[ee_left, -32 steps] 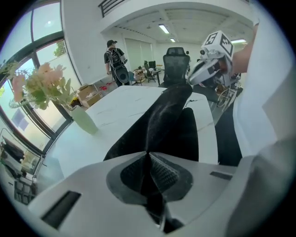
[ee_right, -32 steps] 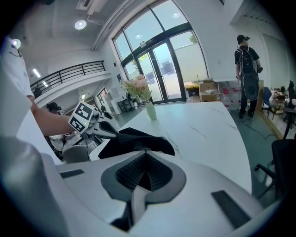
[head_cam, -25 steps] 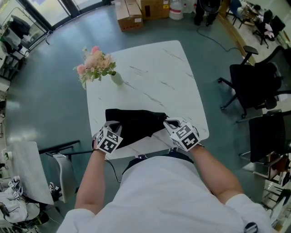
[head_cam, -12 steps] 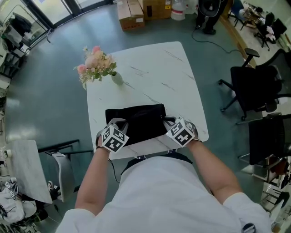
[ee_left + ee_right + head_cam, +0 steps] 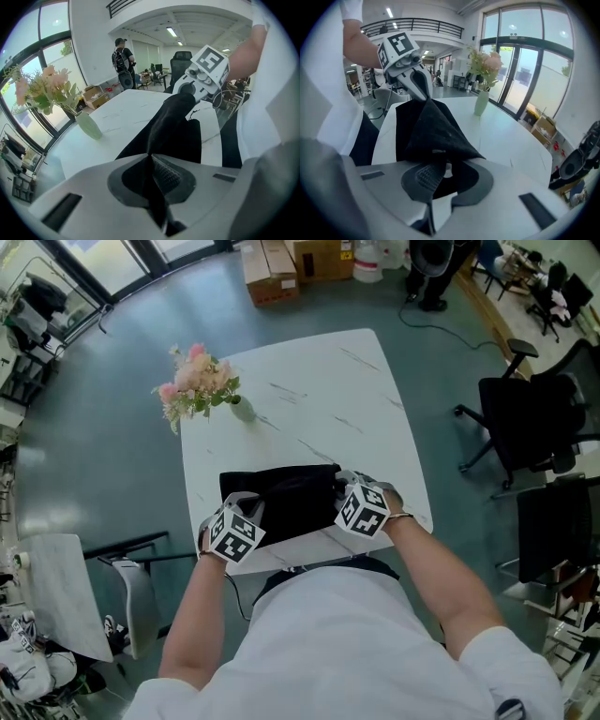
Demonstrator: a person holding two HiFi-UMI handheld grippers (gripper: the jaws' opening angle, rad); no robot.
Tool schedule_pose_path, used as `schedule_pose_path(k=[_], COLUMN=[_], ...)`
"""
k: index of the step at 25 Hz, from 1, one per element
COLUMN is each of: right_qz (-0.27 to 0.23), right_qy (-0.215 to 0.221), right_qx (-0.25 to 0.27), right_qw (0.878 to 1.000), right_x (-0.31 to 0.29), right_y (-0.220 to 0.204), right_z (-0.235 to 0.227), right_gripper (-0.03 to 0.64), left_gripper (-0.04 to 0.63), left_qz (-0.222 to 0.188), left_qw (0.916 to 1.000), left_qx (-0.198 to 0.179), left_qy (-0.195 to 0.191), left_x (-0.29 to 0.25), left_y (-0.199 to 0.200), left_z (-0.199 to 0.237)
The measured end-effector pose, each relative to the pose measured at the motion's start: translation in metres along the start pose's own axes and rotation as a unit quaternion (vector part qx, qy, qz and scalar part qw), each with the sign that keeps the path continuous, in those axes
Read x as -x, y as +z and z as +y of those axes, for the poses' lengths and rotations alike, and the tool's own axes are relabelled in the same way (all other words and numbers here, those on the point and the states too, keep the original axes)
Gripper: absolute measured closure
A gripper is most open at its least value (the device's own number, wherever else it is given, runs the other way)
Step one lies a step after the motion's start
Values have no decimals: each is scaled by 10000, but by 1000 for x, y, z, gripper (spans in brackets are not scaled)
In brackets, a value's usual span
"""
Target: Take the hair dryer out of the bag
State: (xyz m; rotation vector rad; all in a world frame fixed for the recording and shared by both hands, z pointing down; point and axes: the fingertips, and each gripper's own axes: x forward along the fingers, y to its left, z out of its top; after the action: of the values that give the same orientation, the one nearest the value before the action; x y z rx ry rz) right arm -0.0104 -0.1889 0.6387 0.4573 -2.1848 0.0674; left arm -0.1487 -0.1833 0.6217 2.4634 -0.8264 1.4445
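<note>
Head view: the black bag (image 5: 281, 502), soft and limp, lies at the table's (image 5: 375, 418) near edge. The hair dryer is unseen, presumably inside.
Left gripper view: the left gripper (image 5: 151, 159) is clamped on the bag's fabric.
Right gripper view: the right gripper (image 5: 438, 168) pinches the opposite corner. The dryer, likely rigid and heavier, is best taken by its handle.

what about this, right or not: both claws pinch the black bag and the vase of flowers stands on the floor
Not quite. The head view shows the vase of flowers standing on the white table, near its far left corner, not on the floor. The left claw and right claw do pinch the black bag.
</note>
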Motion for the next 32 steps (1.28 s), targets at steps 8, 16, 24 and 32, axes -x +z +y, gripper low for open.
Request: schedule_pose_path(k=[8,16,24,32], right_qz=[27,373,1275,1331], right_qy=[626,673,272,200], right_qx=[590,972,1510,1376], right_qw=[9963,9923,9799,9813], right_x=[-30,-54,-70,-70], right_y=[17,17,-9,-14], right_z=[29,36,30,27], right_gripper=[419,390,385,395], left_gripper=[566,566,486,460], left_qz=[-8,17,-479,152], left_qw=[9995,9988,9968,9912], left_qx=[309,475,623,1282], left_qy=[56,111,125,276], left_x=[5,7,21,26], left_y=[-9,-17,-14,-94], left_z=[0,-1,-3,18])
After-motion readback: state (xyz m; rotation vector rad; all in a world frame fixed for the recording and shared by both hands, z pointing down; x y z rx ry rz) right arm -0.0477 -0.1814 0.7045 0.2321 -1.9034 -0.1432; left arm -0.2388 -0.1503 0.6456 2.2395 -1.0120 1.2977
